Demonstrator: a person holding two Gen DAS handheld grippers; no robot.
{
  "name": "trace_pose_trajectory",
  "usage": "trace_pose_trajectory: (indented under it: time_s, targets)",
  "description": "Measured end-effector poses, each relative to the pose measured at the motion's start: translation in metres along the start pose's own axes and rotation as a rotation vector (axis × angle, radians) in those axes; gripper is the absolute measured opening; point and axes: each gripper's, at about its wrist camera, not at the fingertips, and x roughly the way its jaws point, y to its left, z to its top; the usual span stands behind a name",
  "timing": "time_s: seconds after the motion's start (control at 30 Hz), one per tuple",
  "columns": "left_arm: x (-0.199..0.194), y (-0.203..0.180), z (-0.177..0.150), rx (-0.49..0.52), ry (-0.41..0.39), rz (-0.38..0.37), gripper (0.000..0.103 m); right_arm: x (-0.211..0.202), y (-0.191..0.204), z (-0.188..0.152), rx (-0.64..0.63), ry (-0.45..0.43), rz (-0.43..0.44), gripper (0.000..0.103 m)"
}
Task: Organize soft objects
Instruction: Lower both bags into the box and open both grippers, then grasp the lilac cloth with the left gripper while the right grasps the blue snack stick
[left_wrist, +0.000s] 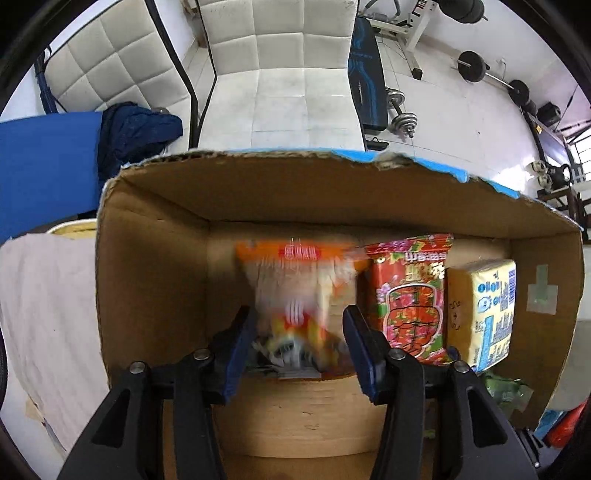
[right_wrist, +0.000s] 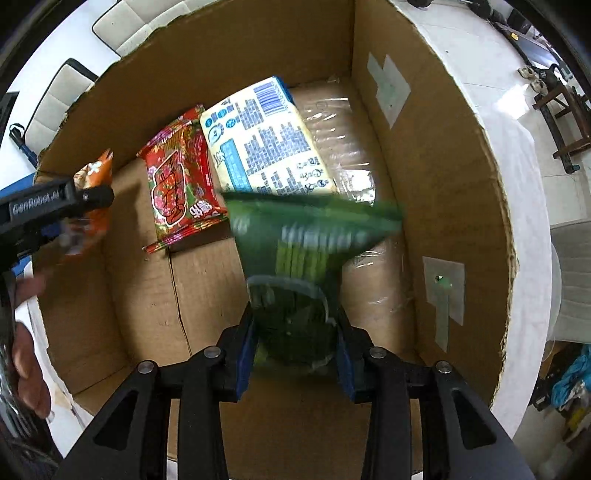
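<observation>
My left gripper (left_wrist: 299, 332) is shut on an orange snack bag (left_wrist: 295, 291), blurred, held inside the open cardboard box (left_wrist: 147, 266). My right gripper (right_wrist: 295, 332) is shut on a green snack bag (right_wrist: 303, 236), also blurred, held over the box's floor (right_wrist: 147, 295). A red packet (left_wrist: 410, 295) and a yellow tissue pack (left_wrist: 487, 310) lie in the box; both show in the right wrist view, the red packet (right_wrist: 181, 181) left of the tissue pack (right_wrist: 266, 144). The left gripper with the orange bag (right_wrist: 94, 173) shows at the box's left wall.
A clear plastic-wrapped pack (right_wrist: 351, 155) lies along the box's right wall. A pale cloth (left_wrist: 48, 314) and blue fabric (left_wrist: 44, 162) lie left of the box. White padded chairs (left_wrist: 280, 74) and gym weights (left_wrist: 402, 110) stand beyond it.
</observation>
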Motion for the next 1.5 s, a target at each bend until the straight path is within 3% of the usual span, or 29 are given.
trace_pose_trajectory:
  time_s: [0.1, 0.33, 0.8, 0.83, 0.9, 0.93, 1.03, 1.1, 1.17, 1.5]
  targets:
    - [-0.006, 0.0, -0.001, -0.009, -0.014, -0.003, 0.055, -0.005, 0.004, -0.002, -0.018, -0.021, -0.006, 0.056]
    - [-0.036, 0.001, -0.016, -0.004, -0.066, -0.001, 0.055, -0.022, 0.009, -0.004, -0.039, -0.039, -0.004, 0.057]
    - [-0.107, 0.017, -0.113, -0.013, -0.208, -0.012, 0.059, -0.072, 0.018, -0.04, -0.169, -0.106, -0.071, 0.058]
    - [-0.112, 0.016, -0.119, -0.012, -0.216, -0.009, 0.063, -0.077, 0.02, -0.045, -0.18, -0.118, -0.075, 0.06]
    - [-0.119, 0.015, -0.128, -0.011, -0.229, 0.0, 0.085, -0.086, 0.023, -0.052, -0.196, -0.141, -0.069, 0.083]
    - [-0.122, 0.014, -0.133, -0.005, -0.236, 0.004, 0.094, -0.091, 0.025, -0.057, -0.204, -0.154, -0.065, 0.086]
    - [-0.133, 0.01, -0.148, 0.0, -0.255, -0.001, 0.096, -0.109, 0.03, -0.068, -0.229, -0.192, -0.076, 0.088]
    - [-0.139, 0.008, -0.158, 0.001, -0.269, -0.004, 0.096, -0.119, 0.033, -0.076, -0.242, -0.22, -0.086, 0.098]
    - [-0.147, 0.008, -0.167, -0.006, -0.284, -0.013, 0.096, -0.129, 0.035, -0.083, -0.249, -0.253, -0.086, 0.102]
    - [-0.195, 0.001, -0.207, -0.014, -0.4, -0.01, 0.096, -0.182, 0.036, -0.122, -0.267, -0.35, -0.075, 0.102]
